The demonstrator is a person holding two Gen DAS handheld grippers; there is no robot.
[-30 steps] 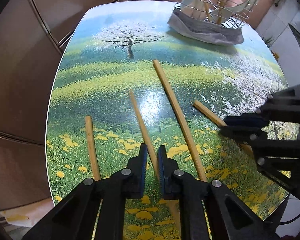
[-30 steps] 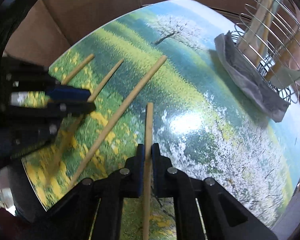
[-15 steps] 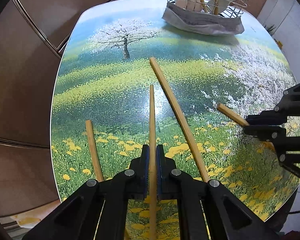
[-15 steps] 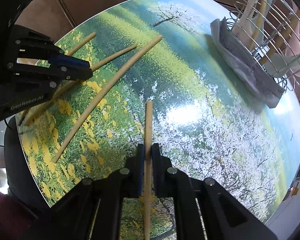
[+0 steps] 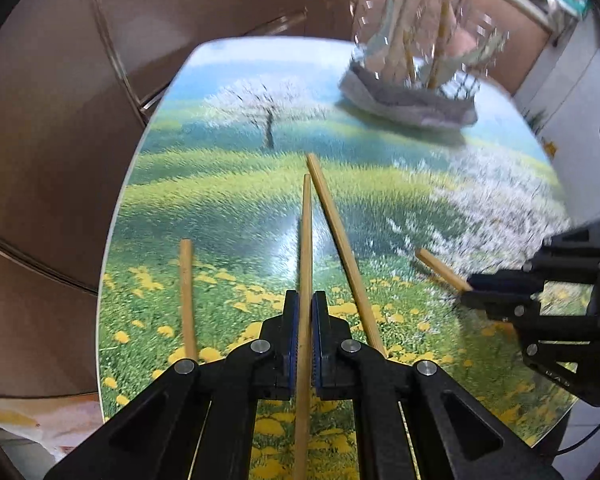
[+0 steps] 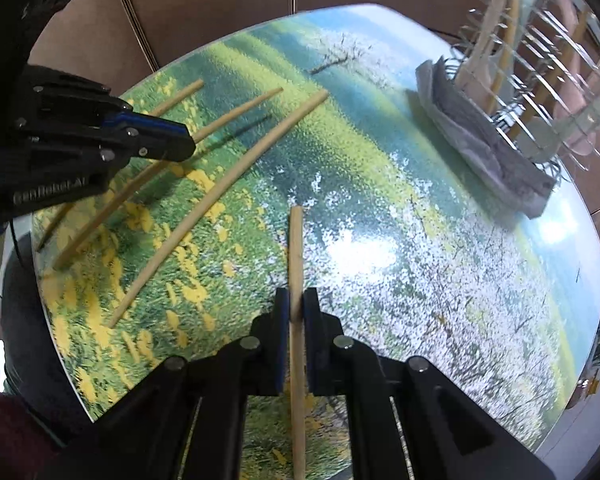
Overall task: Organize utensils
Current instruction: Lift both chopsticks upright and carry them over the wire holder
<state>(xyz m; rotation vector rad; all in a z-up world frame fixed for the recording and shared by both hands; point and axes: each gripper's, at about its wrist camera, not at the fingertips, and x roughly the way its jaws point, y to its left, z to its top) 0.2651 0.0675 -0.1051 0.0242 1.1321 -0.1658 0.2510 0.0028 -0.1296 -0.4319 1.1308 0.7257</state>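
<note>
Gripping tight on both sides now: in the left wrist view the left gripper has its jaws closed on a chopstick, which runs straight up the middle of the frame from between the blue pads and hangs clear above the desk with its printed meadow scene. Starting at the left of that frame, a short chopstick lies flat on the yellow-flower patch, well apart from the held one; just right of centre a long chopstick lies on the desk, slanting up to a tip close beside the held stick's tip. Further right, the right gripper comes in from the right edge with a second chopstick poking out of its closed jaws toward the upper left. Up at the top right sits a wire rack on a grey cloth, with more sticks and pale utensils standing in it, all rather blurred. Over to the right wrist view: at the left edge the black left gripper is pinched on its chopstick, whose shadow falls on the desk beneath it; two loose sticks lie nearby on the desk, the longer one curving across the left half. Centre frame, the right gripper's jaws are clamped on its stick, raised over the white-blossom part of the print. The rack stands at upper right.
</note>
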